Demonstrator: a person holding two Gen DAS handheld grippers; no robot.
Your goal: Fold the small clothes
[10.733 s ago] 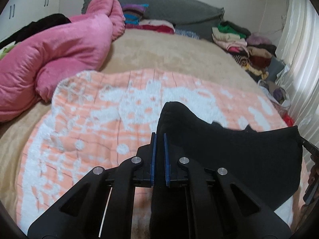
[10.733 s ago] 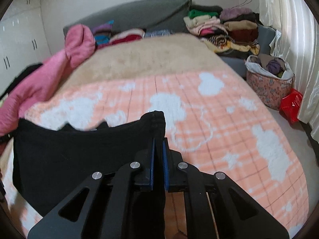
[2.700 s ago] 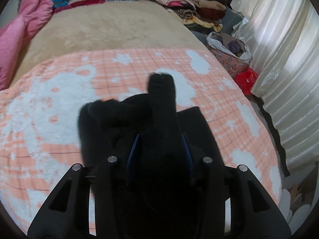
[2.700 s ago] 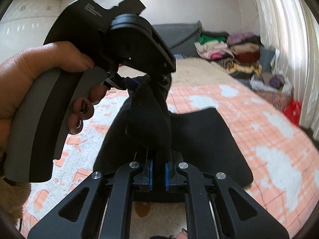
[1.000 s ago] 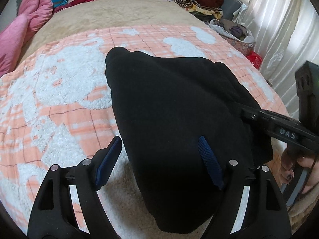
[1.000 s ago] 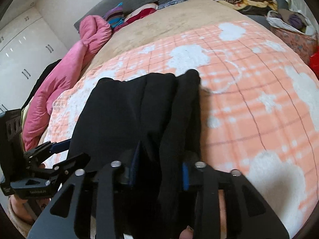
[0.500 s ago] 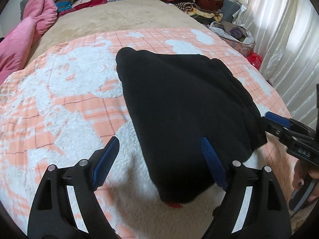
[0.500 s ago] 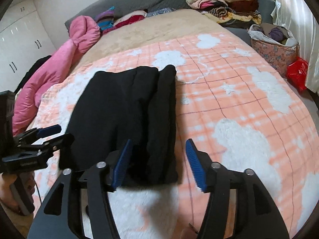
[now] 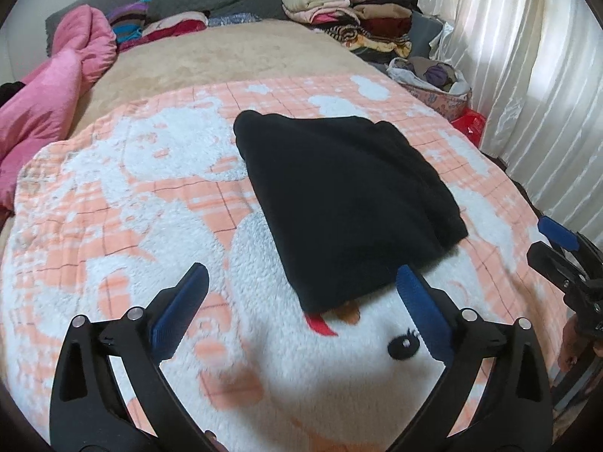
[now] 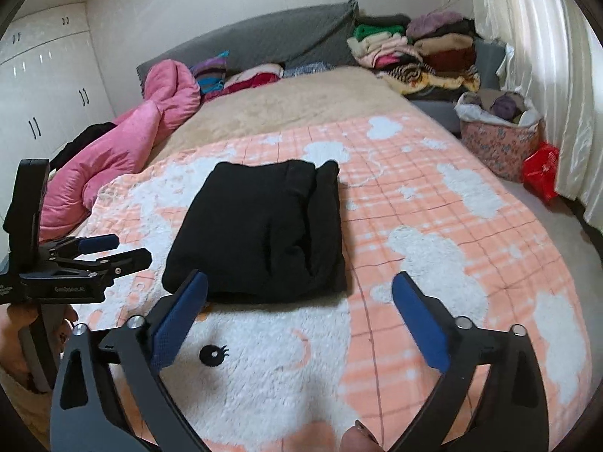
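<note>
Garment folded and let go, both claws off it now.

Half a second back the left claw and right claw were right up at its near edge; now both have pulled back, spread wide and holding nothing. It lies as a neat black rectangle on the blanket on the bed, layered edge along its right side. Looks to me like this piece is done and the next one's up.
</note>
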